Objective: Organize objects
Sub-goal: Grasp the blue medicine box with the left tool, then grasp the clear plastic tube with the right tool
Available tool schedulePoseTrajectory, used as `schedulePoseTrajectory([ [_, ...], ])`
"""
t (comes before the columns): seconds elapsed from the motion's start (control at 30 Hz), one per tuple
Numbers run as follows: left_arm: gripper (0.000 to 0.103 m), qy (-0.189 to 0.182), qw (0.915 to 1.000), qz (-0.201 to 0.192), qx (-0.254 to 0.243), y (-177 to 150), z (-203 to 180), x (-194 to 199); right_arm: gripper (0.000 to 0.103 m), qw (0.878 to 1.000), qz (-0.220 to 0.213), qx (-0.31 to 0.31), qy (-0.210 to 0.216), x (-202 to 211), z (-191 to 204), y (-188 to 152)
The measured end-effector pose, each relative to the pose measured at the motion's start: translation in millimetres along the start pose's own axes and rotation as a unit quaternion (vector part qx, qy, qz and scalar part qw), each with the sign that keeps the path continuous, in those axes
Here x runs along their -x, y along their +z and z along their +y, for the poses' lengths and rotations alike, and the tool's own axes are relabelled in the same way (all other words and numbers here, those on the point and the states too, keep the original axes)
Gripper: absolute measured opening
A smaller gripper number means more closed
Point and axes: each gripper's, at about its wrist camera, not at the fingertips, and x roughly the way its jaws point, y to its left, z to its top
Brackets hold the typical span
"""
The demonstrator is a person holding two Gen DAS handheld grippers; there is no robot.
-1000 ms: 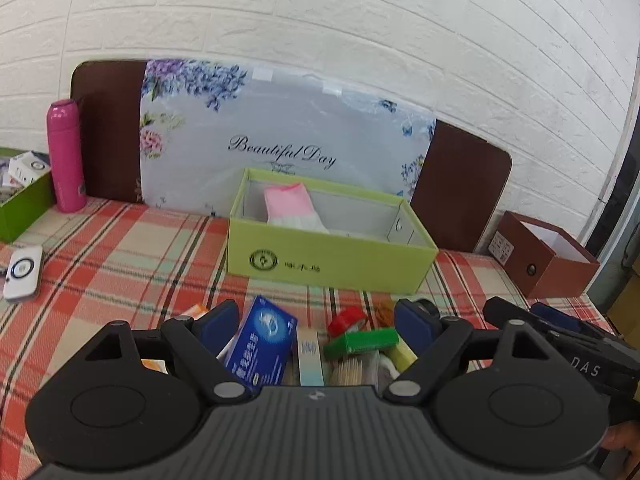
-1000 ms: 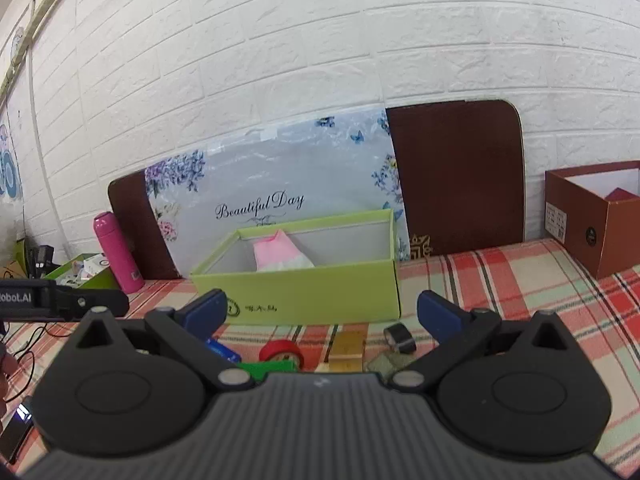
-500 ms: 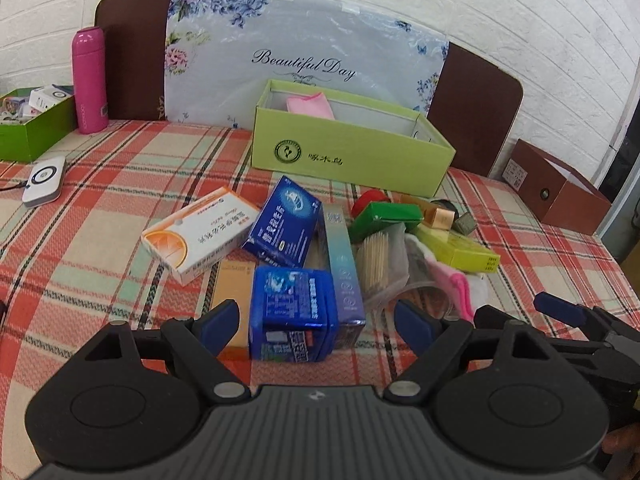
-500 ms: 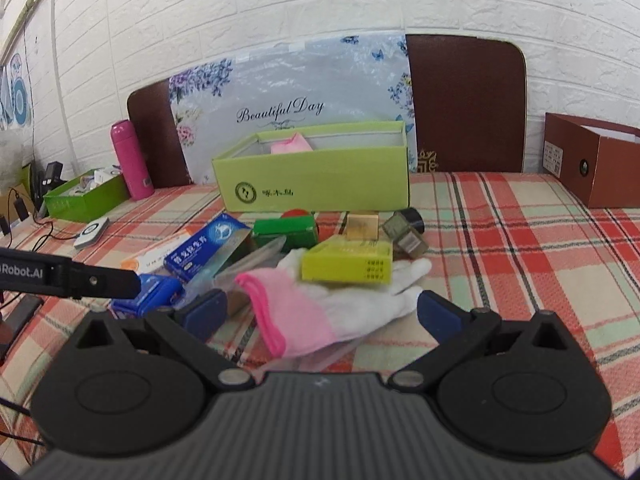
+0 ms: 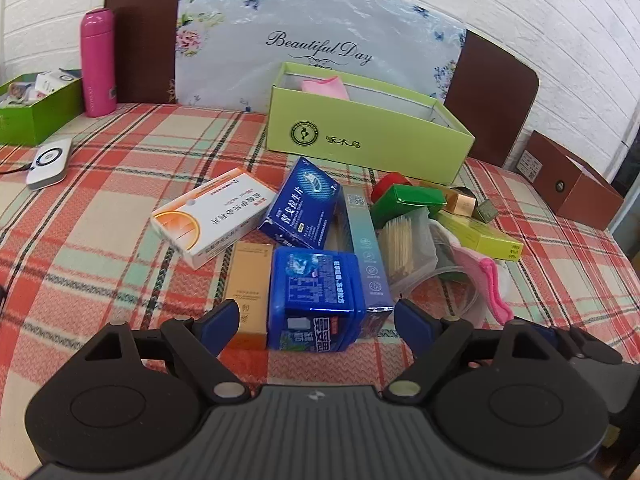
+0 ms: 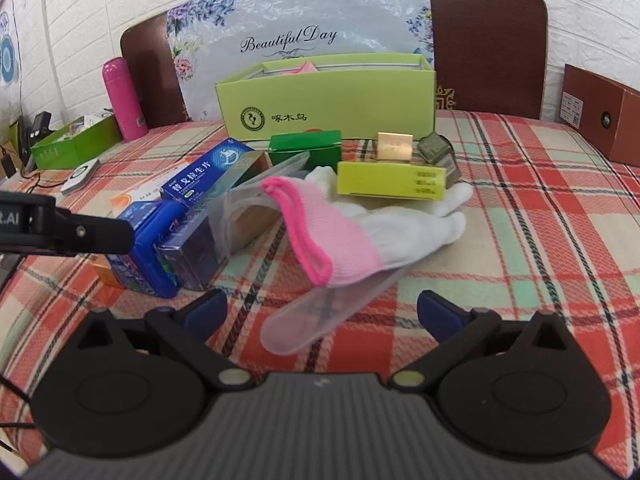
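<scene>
plaid table (image 5: 100, 248): both tongs wide, empty; left gripper (image 5: 316, 322) nears the blue box (image 5: 314, 292) (crowded beside it), so neighbours may snag.

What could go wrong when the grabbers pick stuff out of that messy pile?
The left gripper is open around the blue box, which touches the gold box and teal box; closing might pinch or shove those. The yellow-green box lies on the glove, so pulling the glove would likely drag it.

Both wrist views look low across the table toward the shared green box (image 5: 368, 128) (image 6: 326, 98).
</scene>
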Motion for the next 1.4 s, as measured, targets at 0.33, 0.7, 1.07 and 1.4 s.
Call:
schedulePoseTrajectory([
  [0.33,0.08,-0.005,1.0,-0.001,0.005,19,19,-22,0.063,0.999,0.017,-0.017,-0.024,20,-40,-14],
  [0.7,0.063,-0.038,0.9983,0.022,-0.039,9,0,-28,0.061,0.999,0.017,-0.029,-0.041,32,-51,-18],
  [1.07,0.066,-0.05,0.9933,0.055,-0.088,-23,-7,6,0.028,0.999,0.037,-0.012,-0.034,51,-66,-24],
  [1.4,0.067,-0.048,0.9942,0.06,-0.076,-17,-10,-11,0.035,0.999,0.027,-0.001,-0.042,26,-69,-3],
])
